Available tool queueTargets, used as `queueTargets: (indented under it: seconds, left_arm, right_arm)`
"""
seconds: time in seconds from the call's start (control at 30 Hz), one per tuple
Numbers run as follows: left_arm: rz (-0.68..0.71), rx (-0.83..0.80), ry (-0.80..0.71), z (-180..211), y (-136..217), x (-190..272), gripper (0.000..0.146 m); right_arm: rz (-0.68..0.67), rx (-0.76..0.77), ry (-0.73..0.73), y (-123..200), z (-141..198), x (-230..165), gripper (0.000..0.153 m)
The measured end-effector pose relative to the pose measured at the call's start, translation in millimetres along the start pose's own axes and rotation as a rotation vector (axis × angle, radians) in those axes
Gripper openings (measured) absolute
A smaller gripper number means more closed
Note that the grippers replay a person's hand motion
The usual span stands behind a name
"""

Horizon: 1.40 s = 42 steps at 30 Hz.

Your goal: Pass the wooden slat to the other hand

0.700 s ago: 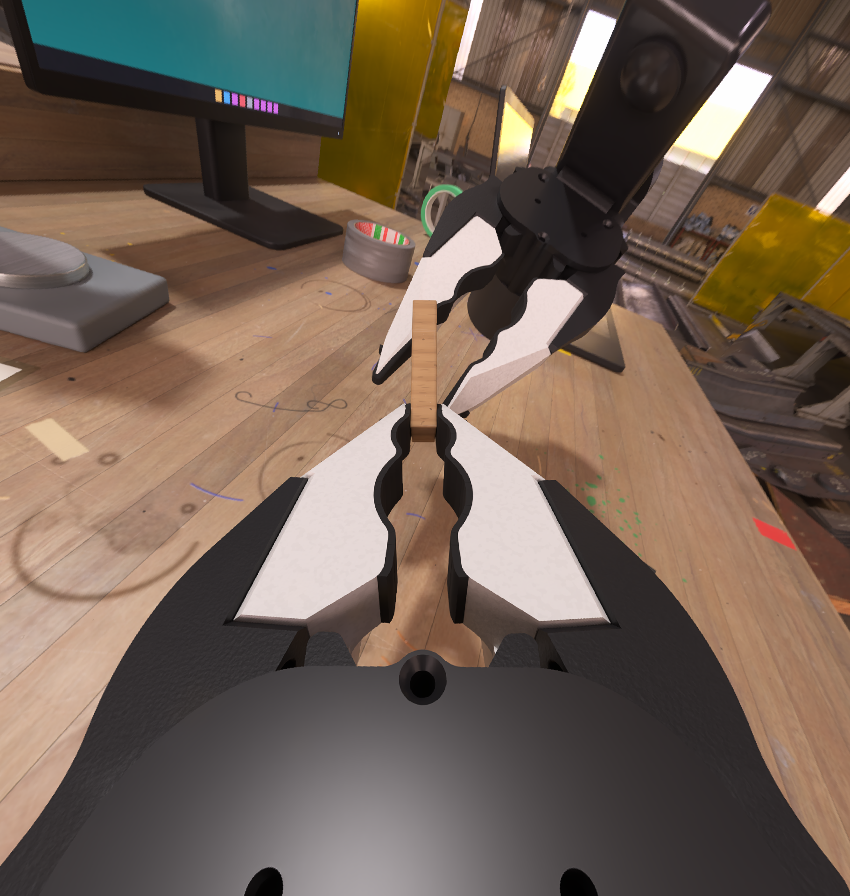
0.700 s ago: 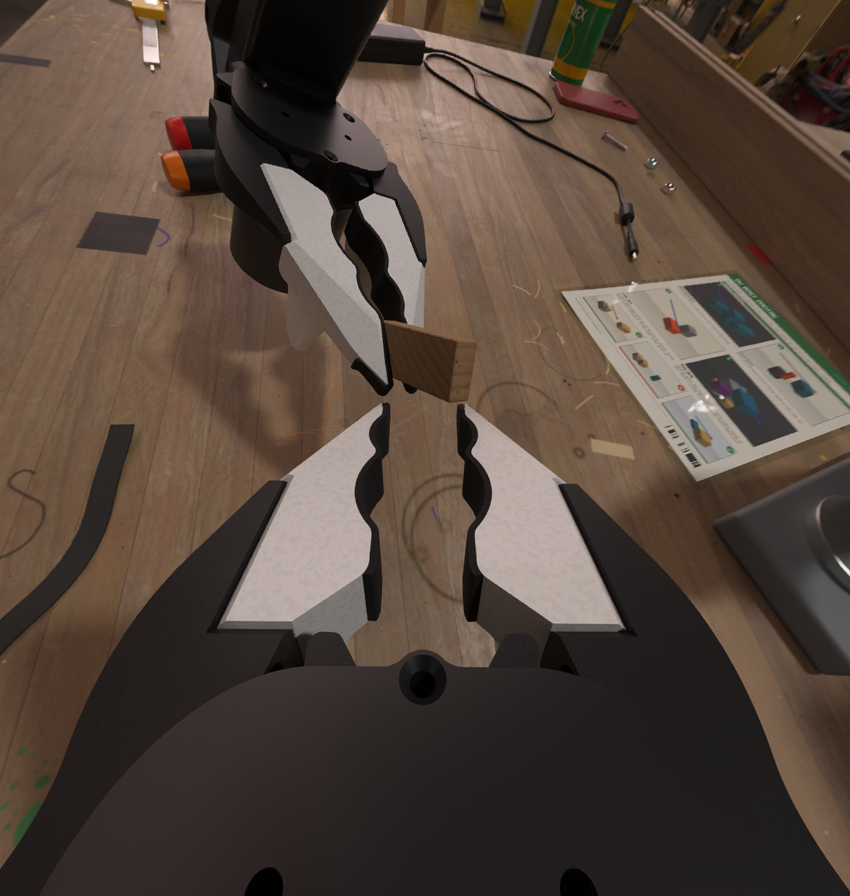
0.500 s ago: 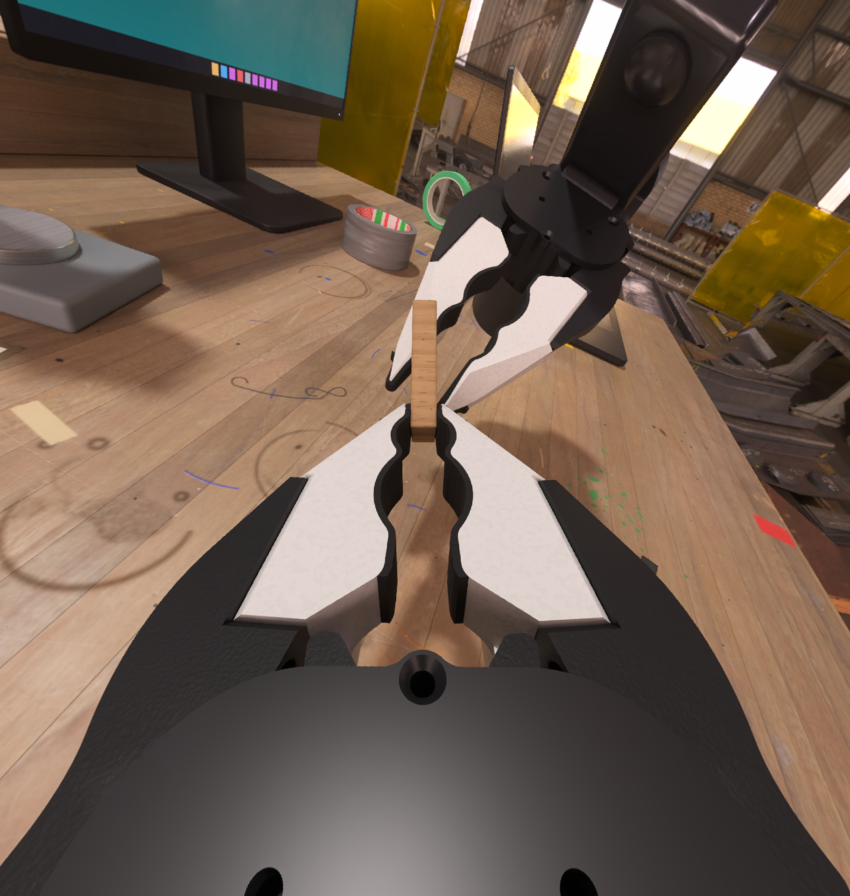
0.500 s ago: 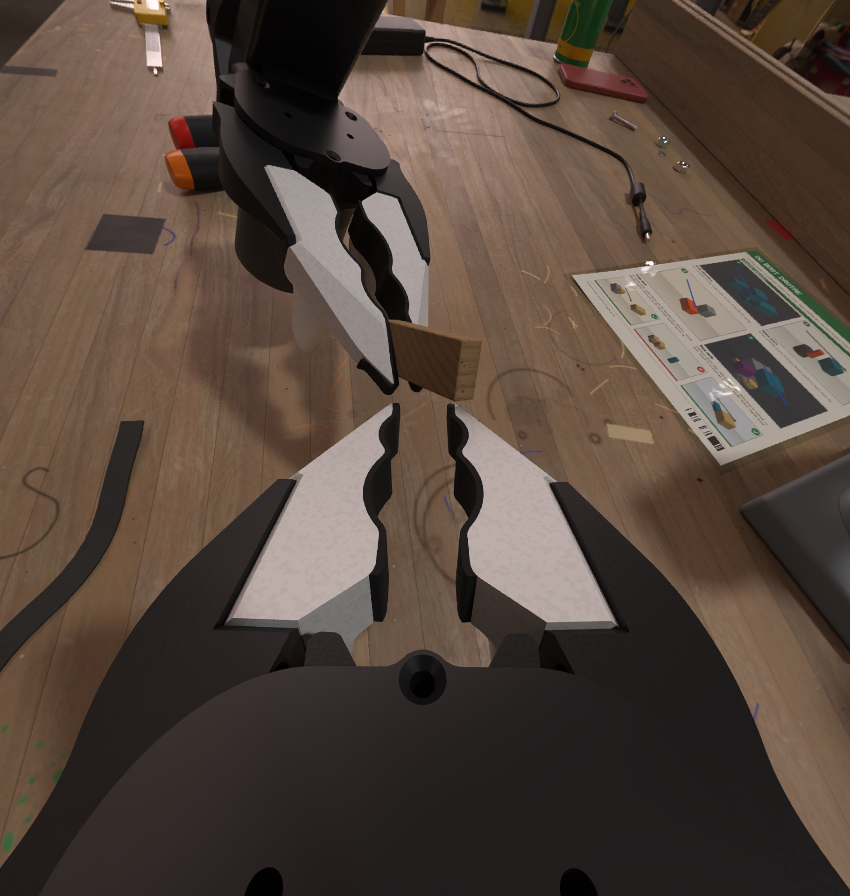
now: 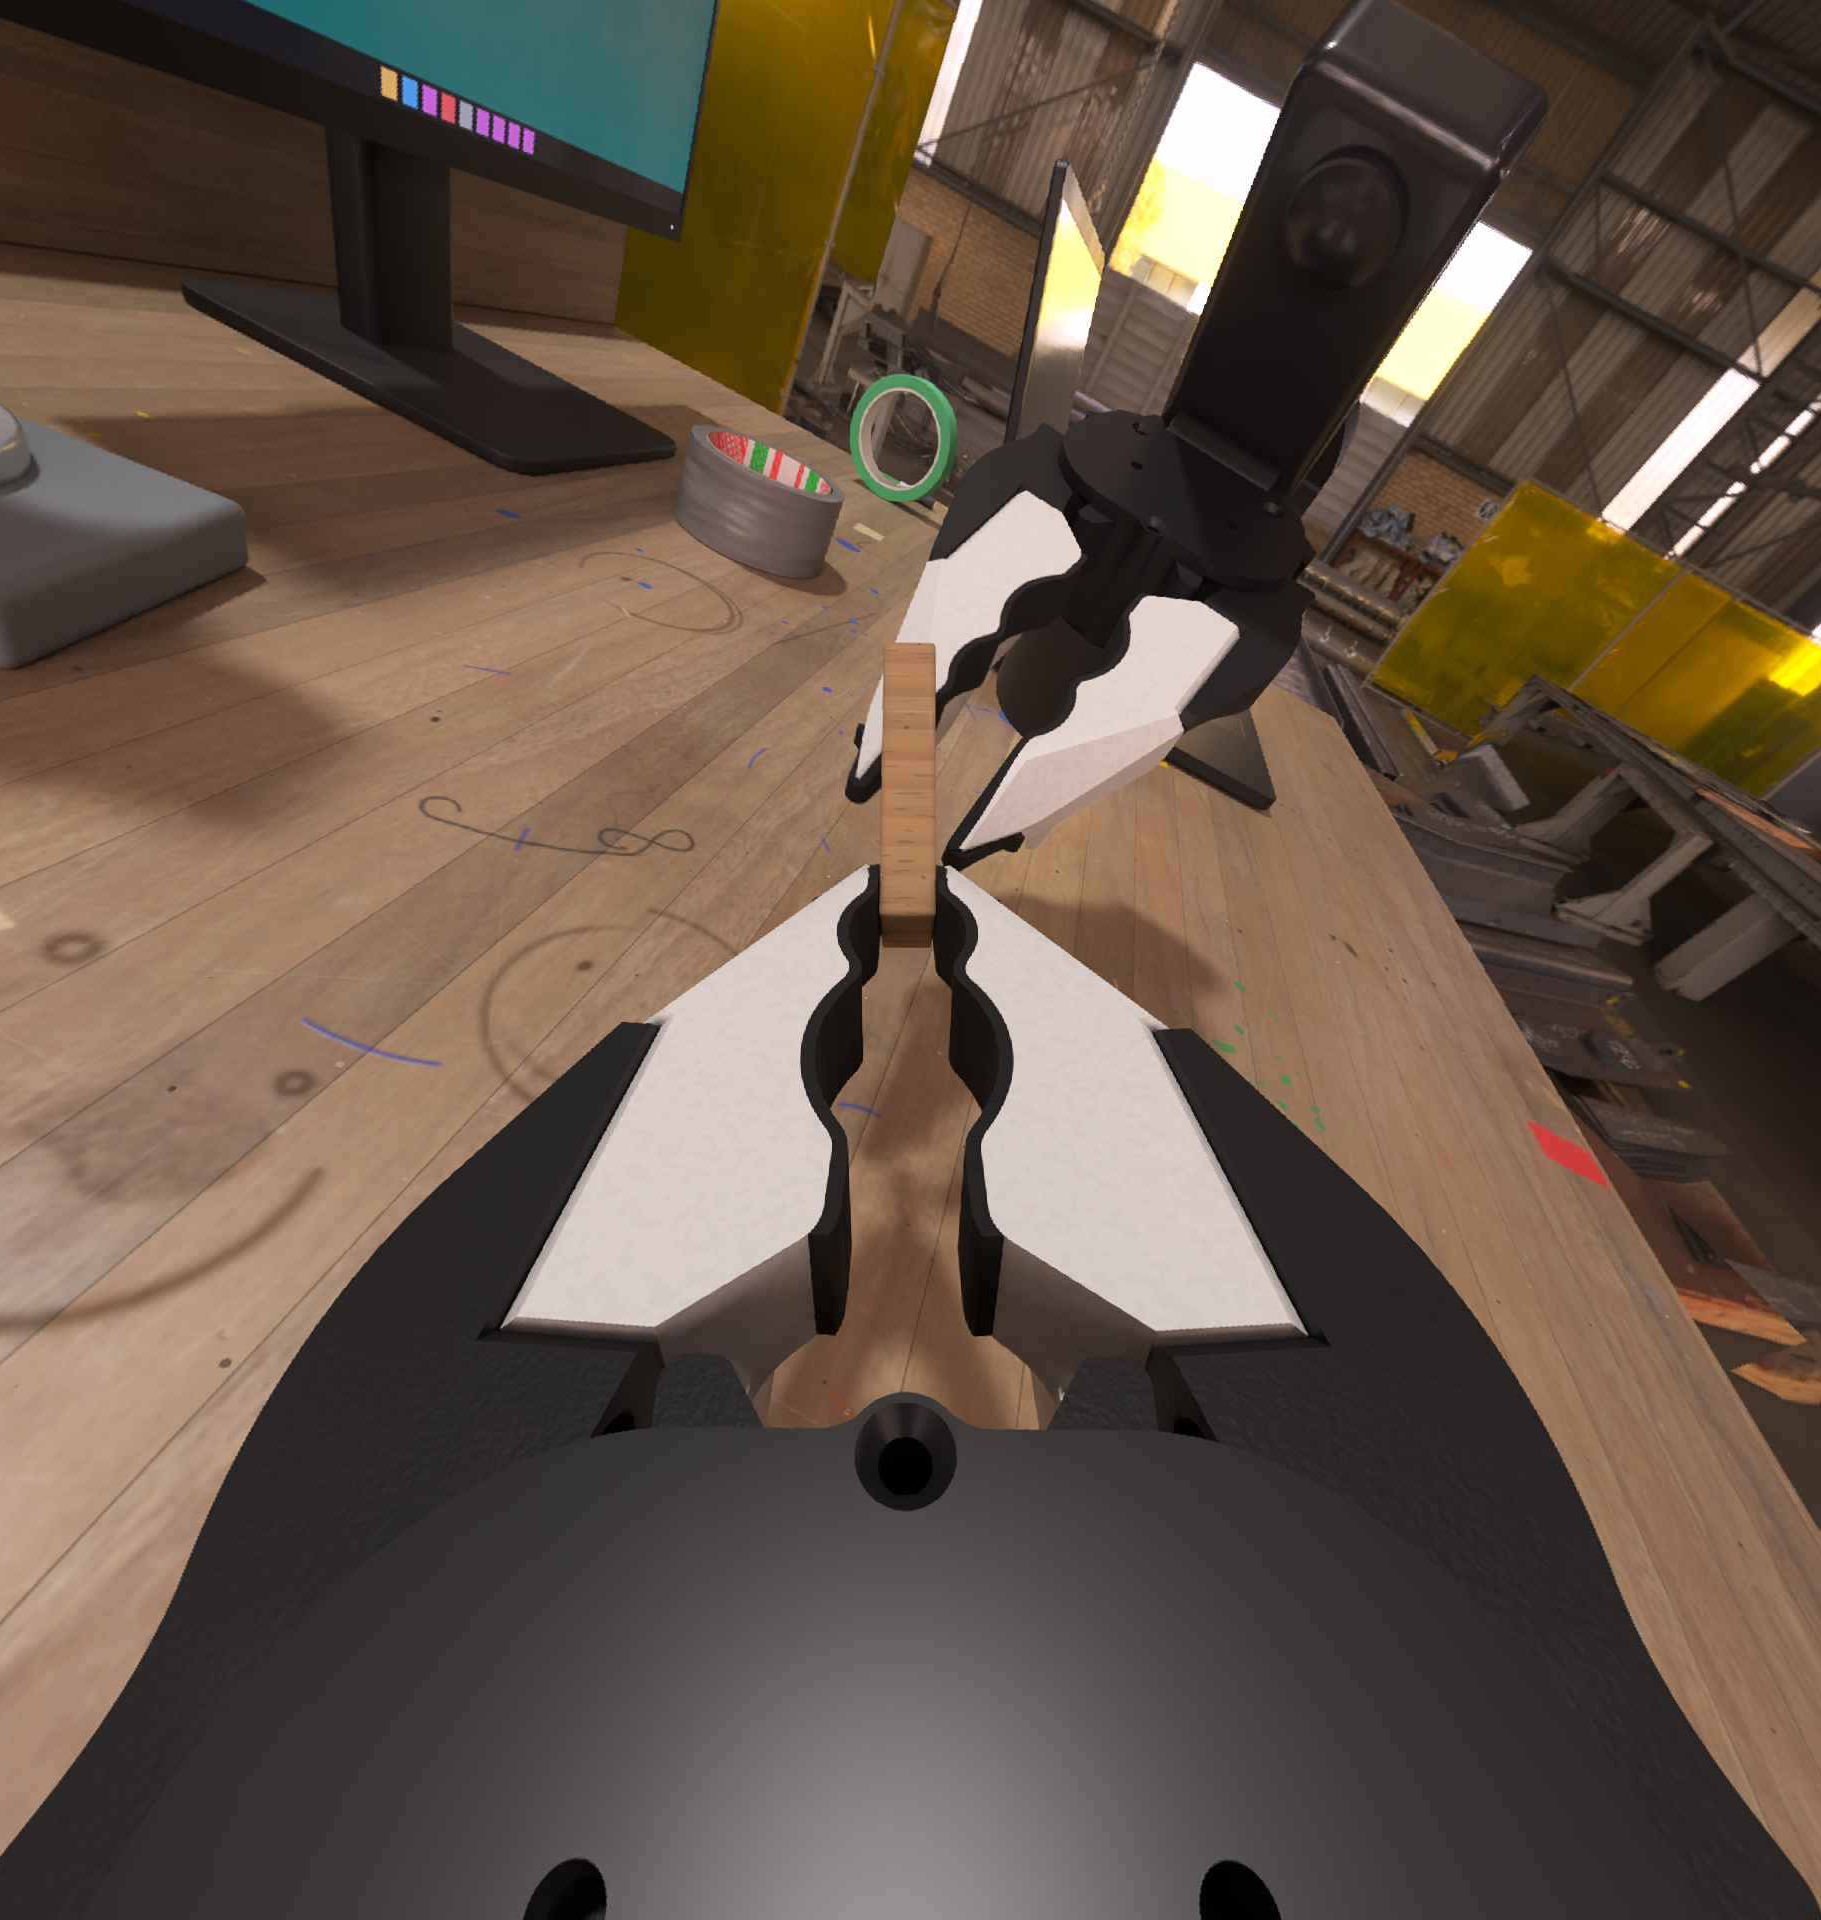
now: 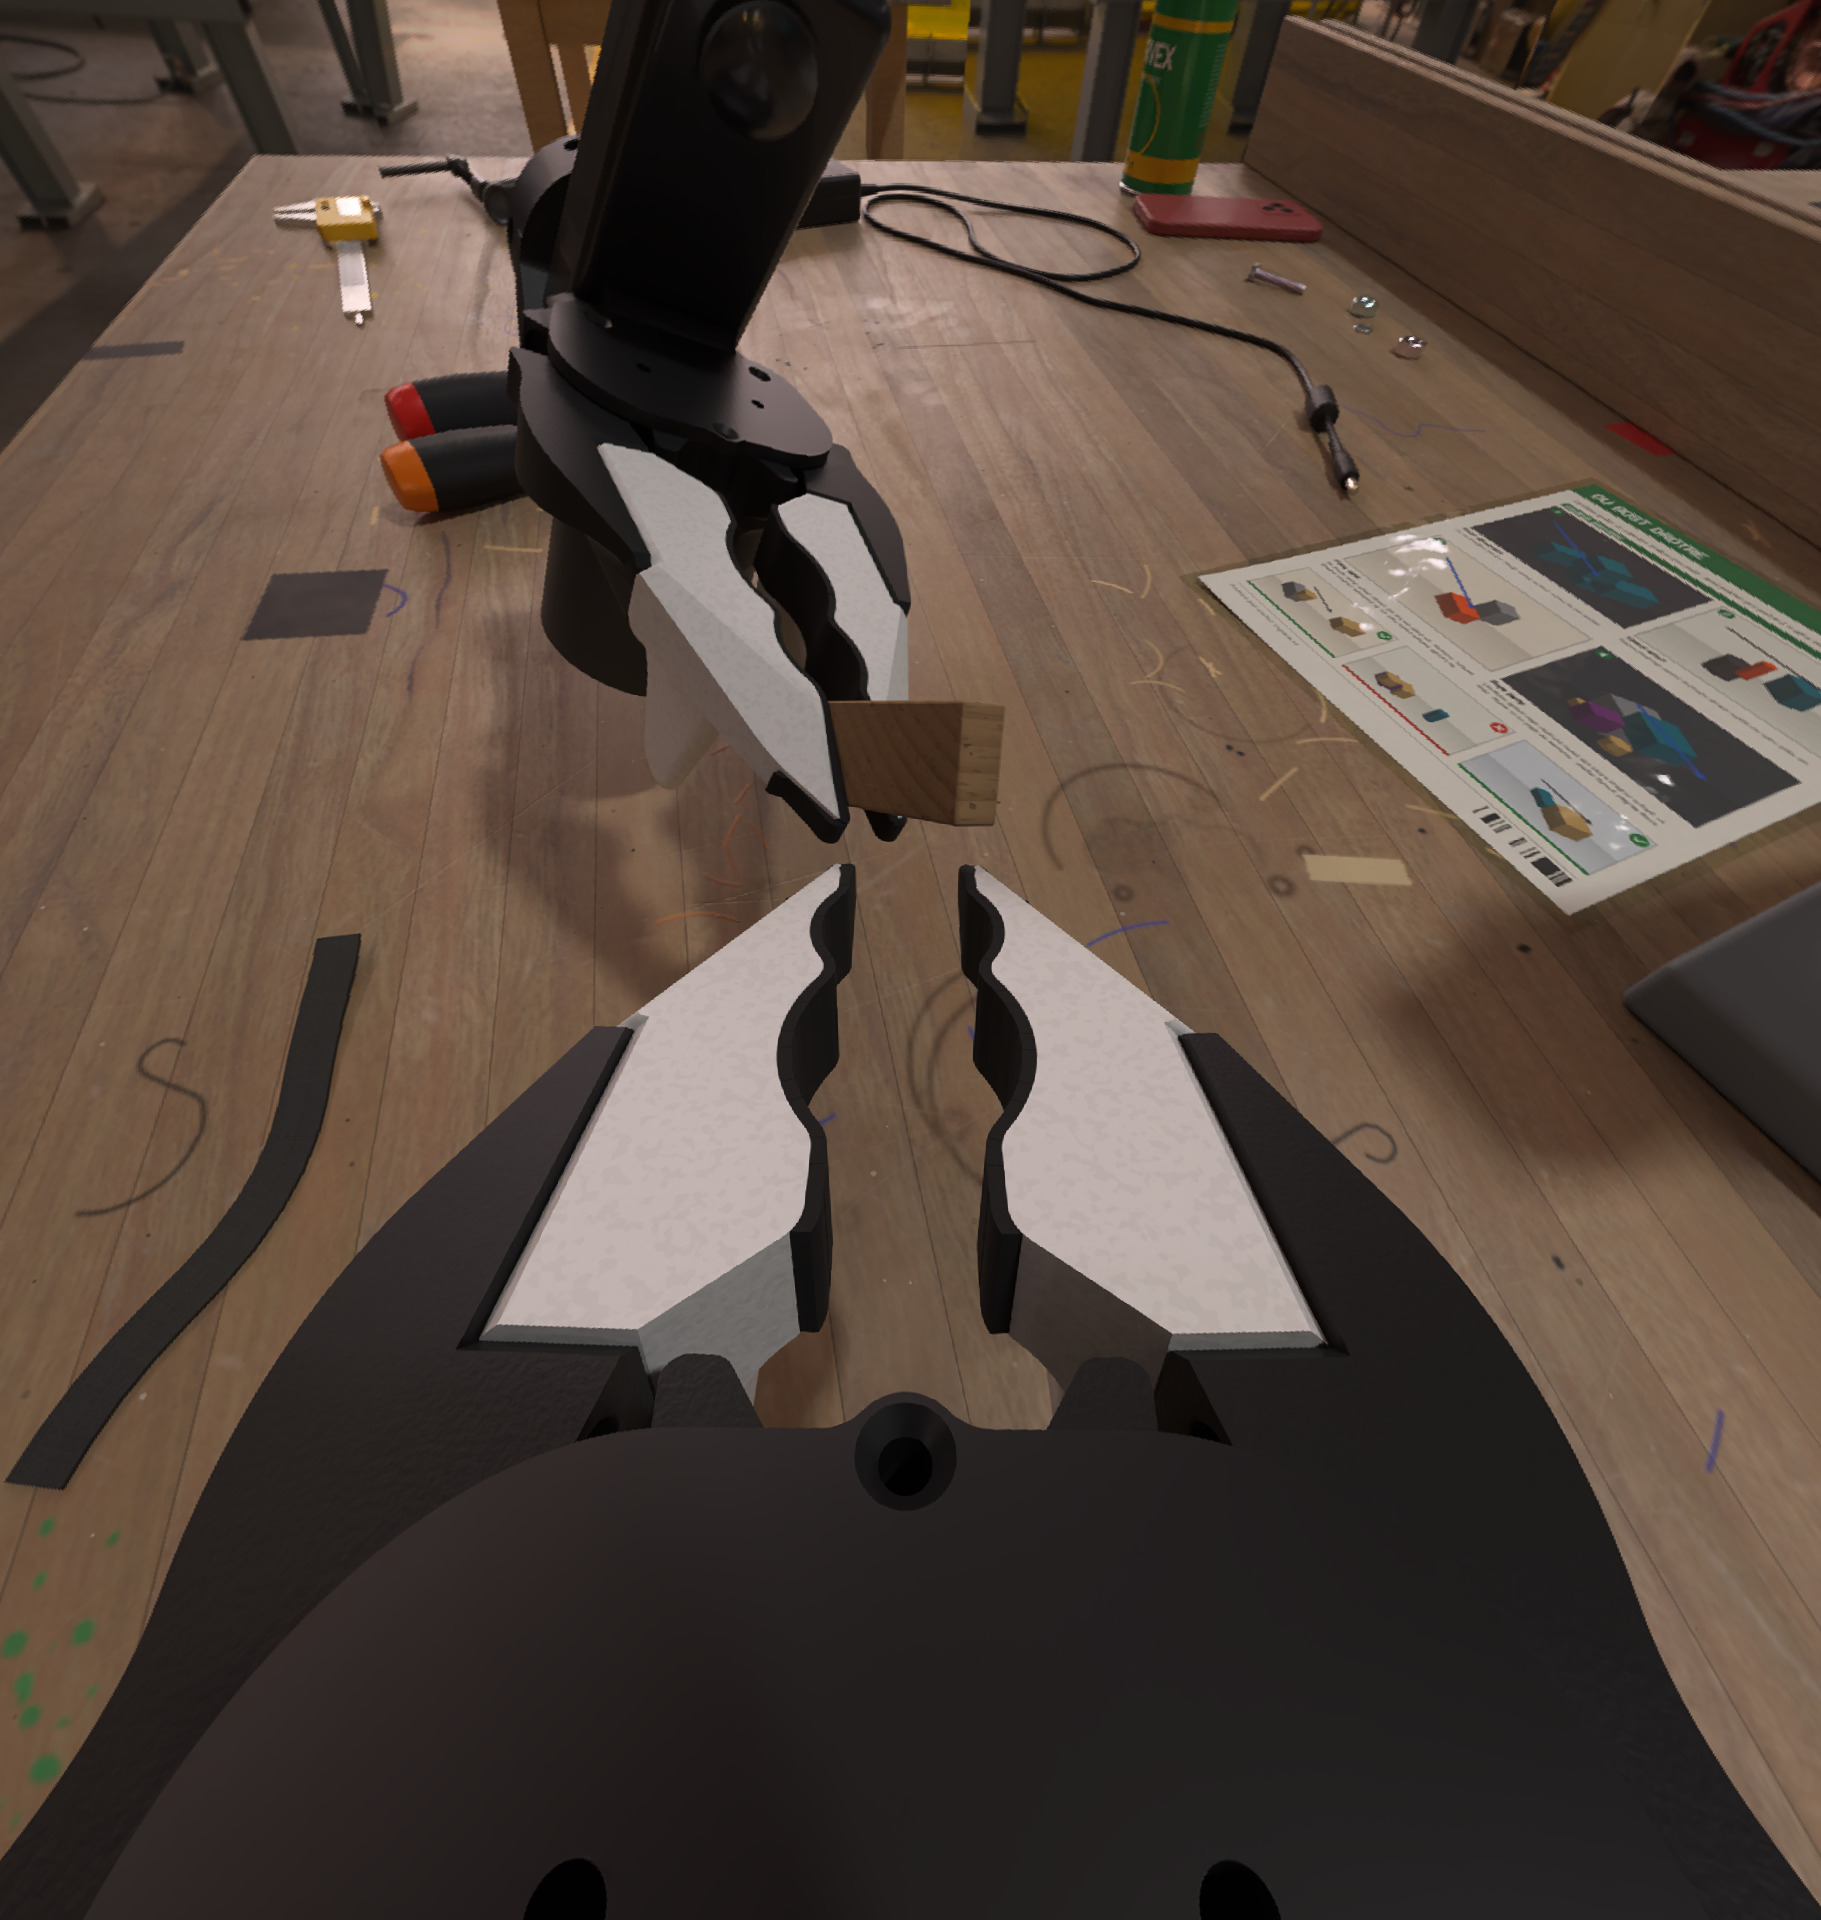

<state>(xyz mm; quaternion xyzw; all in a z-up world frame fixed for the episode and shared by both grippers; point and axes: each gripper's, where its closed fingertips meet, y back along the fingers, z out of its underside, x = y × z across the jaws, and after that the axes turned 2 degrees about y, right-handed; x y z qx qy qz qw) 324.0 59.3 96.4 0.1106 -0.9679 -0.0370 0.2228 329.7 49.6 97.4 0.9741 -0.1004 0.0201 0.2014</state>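
Slat (image 5: 907, 790): pale wood, short and thick, square-cut, fine grain lines across the narrow edge, end grain showing in the right wrist view (image 6: 921, 762). Held in the air above the bench, pinched near one end at the tips of the left gripper (image 5: 907, 902), jaws narrow and clamped on it. Sticks out past those tips toward the right gripper (image 5: 947, 800), whose jaws stand parted, one finger on either side of the far end in the left wrist view; contact cannot be told. From the right wrist view, right gripper (image 6: 906, 878) jaws apart with nothing between them, slat just beyond the tips and a little higher, left gripper (image 6: 856, 826) angled down from above.

Room: large industrial hall, steel roof trusses, bright skylights, yellow panels (image 5: 1612, 623), metal racks beyond the bench edge.

Bench (image 5: 366, 831): broad wooden planks, scuffed, marked with pen scribbles, ring stains, green paint specks.

On it, by size: black monitor (image 5: 470, 104) with teal screen, on a stand; grey block (image 5: 85, 561) with a metal disc; laminated picture sheet (image 6: 1571, 675); black cable (image 6: 1093, 281); black strip (image 6: 210, 1226); two black handles with red and orange ends (image 6: 438, 436); green can (image 6: 1176, 94); red phone (image 6: 1228, 218); grey tape roll (image 5: 760, 499); green tape ring (image 5: 901, 436); yellow-bodied tool (image 6: 345, 239); bolt and nuts (image 6: 1363, 307).
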Motion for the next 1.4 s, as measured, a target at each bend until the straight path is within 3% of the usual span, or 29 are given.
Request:
queueTargets:
  seconds: [0.2, 0.27, 0.37, 0.5, 0.6, 0.73, 0.9, 1.0, 1.13, 1.4]
  left_arm:
    - [0.037, -0.085, -0.043, 7.4, -2.4, 5.2, 0.009]
    - [0.043, -0.138, -0.086, 10.2, -3.1, 7.9, 0.009]
    - [0.052, -0.214, -0.136, 13.9, -3.1, 9.7, 0.009]
    - [0.043, -0.237, -0.158, 9.8, -3.8, 5.6, 0.009]
    - [0.006, -0.157, -0.148, -3.8, -7.9, 0.1, 0.010]
    - [-0.051, -0.079, -0.135, -15.0, -14.9, -5.4, 0.039]
    - [-0.094, -0.003, -0.106, -29.7, -26.3, -4.0, 0.043]
    - [-0.121, 0.060, -0.054, -41.2, -29.3, -6.8, 0.043]
    - [-0.106, 0.104, -0.012, -49.3, -31.0, -5.2, 0.040]
    - [-0.082, 0.133, -0.011, -48.7, -27.8, 0.8, 0.019]
  right_arm:
    - [-0.043, 0.053, -0.062, 4.3, -8.4, 1.1, 0.045]
    - [-0.083, 0.032, -0.051, 2.1, -7.7, -3.1, 0.041]
    - [-0.206, -0.002, -0.109, -1.7, -4.0, -12.1, 0.021]
    - [-0.210, 0.021, -0.147, -2.1, -4.7, -8.2, 0.014]
    - [-0.177, 0.106, -0.246, 2.1, -12.3, 3.9, 0.014]
    - [-0.194, 0.312, -0.485, 11.8, -29.4, 19.4, 0.009]
    - [-0.253, 0.543, -0.717, 21.8, -44.3, 36.4, 0.009]
    - [-0.261, 0.617, -0.794, 21.6, -46.6, 41.8, 0.009]
    - [-0.268, 0.647, -0.792, 18.6, -51.0, 38.0, 0.009]
    - [-0.255, 0.660, -0.771, 19.1, -50.7, 33.6, 0.009]
